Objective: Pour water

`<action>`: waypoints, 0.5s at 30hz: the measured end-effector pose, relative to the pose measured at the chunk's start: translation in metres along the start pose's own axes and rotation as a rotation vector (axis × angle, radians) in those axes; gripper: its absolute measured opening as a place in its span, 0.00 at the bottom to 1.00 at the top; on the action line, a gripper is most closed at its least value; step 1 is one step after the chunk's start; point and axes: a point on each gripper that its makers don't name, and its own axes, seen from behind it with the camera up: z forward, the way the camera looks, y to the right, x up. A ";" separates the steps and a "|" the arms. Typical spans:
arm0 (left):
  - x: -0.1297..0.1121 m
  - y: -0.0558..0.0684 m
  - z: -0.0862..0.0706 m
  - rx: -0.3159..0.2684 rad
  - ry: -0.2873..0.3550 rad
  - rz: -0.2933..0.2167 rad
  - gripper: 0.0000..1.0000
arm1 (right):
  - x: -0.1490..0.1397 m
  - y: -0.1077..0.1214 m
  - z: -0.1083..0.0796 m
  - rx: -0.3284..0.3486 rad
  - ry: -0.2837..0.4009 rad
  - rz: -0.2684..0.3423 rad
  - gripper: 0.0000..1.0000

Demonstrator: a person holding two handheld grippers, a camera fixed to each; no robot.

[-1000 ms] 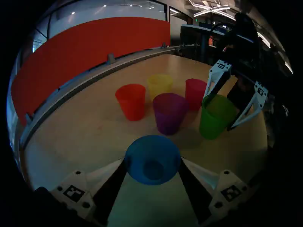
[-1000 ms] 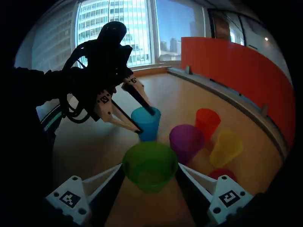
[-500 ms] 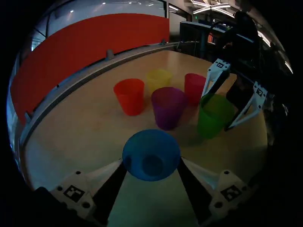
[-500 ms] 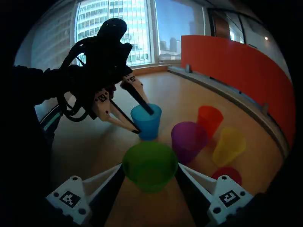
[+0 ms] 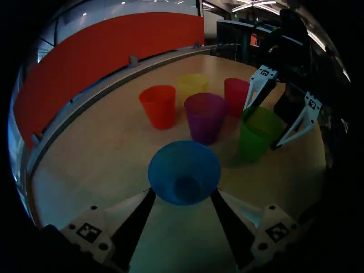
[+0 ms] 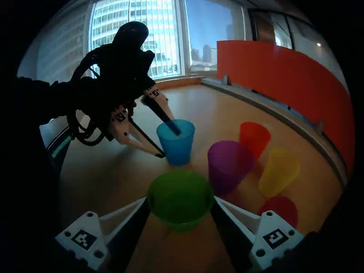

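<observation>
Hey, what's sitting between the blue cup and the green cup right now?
Nothing: the right gripper view shows bare table between the blue cup and the green cup. The purple cup stands off to one side.

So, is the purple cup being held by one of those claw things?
No, the purple cup stands free on the table; the left gripper holds the blue cup and the right gripper the green cup.

A wooden worktop (image 5: 104, 150) bears four upright cups. The orange cup (image 5: 158, 107), yellow cup (image 5: 192, 84), purple cup (image 5: 205, 117) and red cup (image 5: 235, 93) stand close together.
</observation>
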 end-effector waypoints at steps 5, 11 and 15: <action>-0.007 0.002 -0.002 -0.001 -0.009 -0.002 0.89 | -0.001 -0.001 0.001 -0.002 0.009 0.003 0.91; -0.011 0.004 -0.008 -0.003 -0.009 -0.014 0.89 | -0.004 -0.002 0.000 -0.006 0.010 0.003 0.92; -0.013 0.005 -0.010 0.001 -0.008 -0.017 0.89 | -0.005 -0.003 0.000 -0.011 0.012 0.002 0.92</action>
